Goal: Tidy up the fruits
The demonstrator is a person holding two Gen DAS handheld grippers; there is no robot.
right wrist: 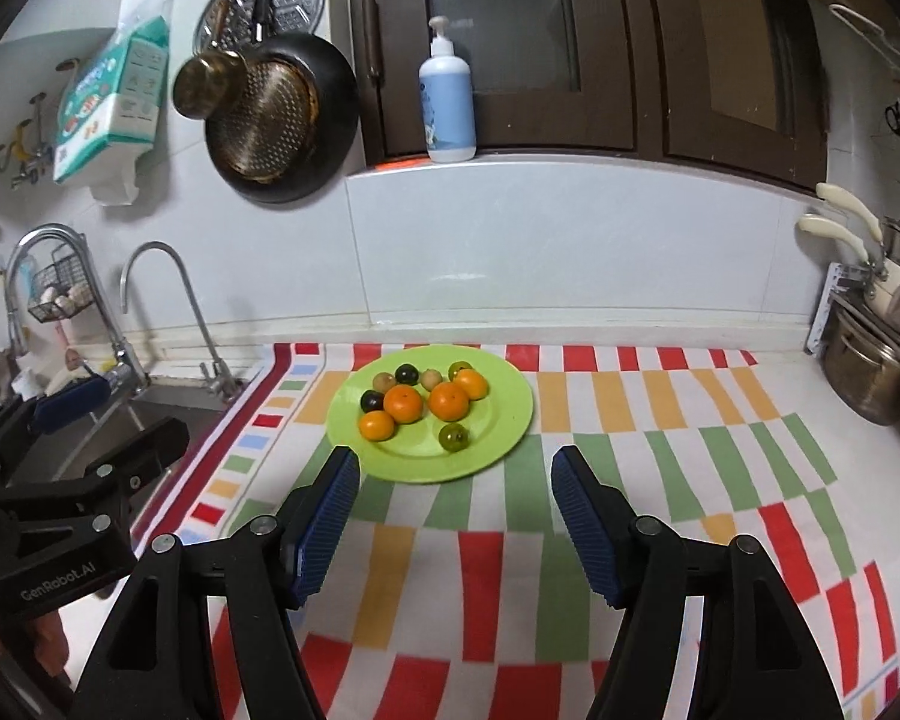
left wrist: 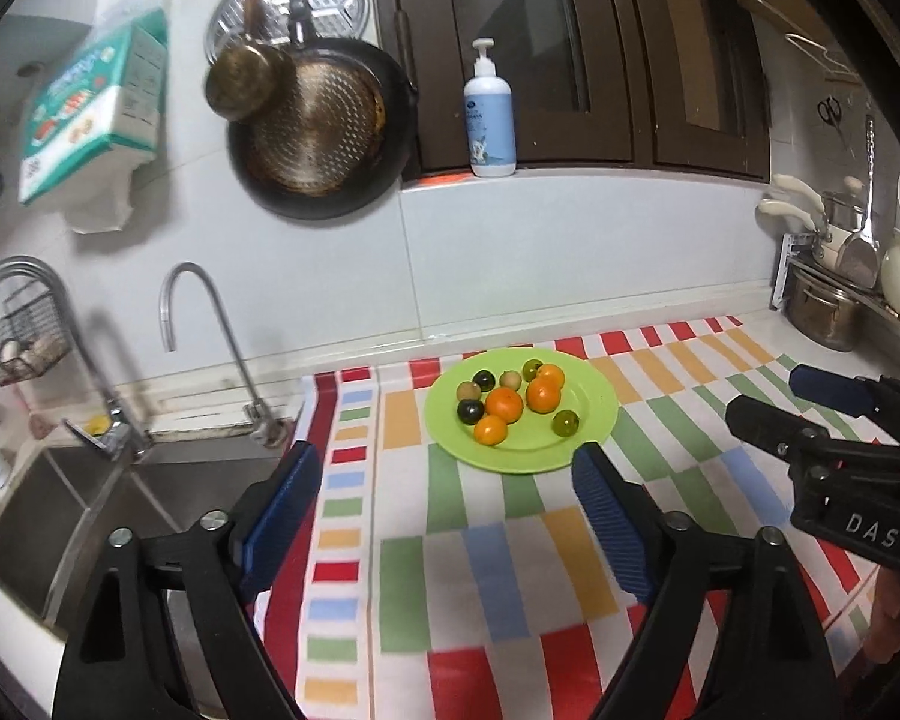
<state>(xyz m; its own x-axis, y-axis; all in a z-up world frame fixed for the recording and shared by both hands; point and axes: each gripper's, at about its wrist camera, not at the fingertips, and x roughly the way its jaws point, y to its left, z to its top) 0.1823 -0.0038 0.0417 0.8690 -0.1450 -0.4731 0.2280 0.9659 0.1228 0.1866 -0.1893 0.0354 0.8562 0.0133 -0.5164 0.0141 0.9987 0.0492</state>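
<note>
A kitchen table with a striped cloth of red, green, orange and blue blocks is filling the near part of both views, and a grey tiled wall is standing behind it.

Nearest, the right tool is hanging above the cloth with its two blue ribbed fingers spread wide, and it is holding nothing. The left tool is hanging the same way, spread wide and holding nothing.

Just past the fingertips, the round flat light-green plastic plate is lying on the cloth. From the right tool it is sitting straight ahead and a little to the left. From the left tool it is sitting ahead and a little to the right. Both tools are looking about as near to it, so I cannot tell which one is nearer.

On the plate, the round fruits are lying mixed in one loose bunch. The four orange tangerines are sitting in the middle. One small yellow-green round fruit is lying alone at the near edge, closest to the right tool. Two dark, almost black round fruits and two small tan round fruits are lying at the far left. The fruits are round, so they are not pointing any way and have no long side.

This could be fruit waiting to be sorted, or fruit already gathered onto the plate.

Farther back, a steel sink with curved taps is sitting to the left.
</note>
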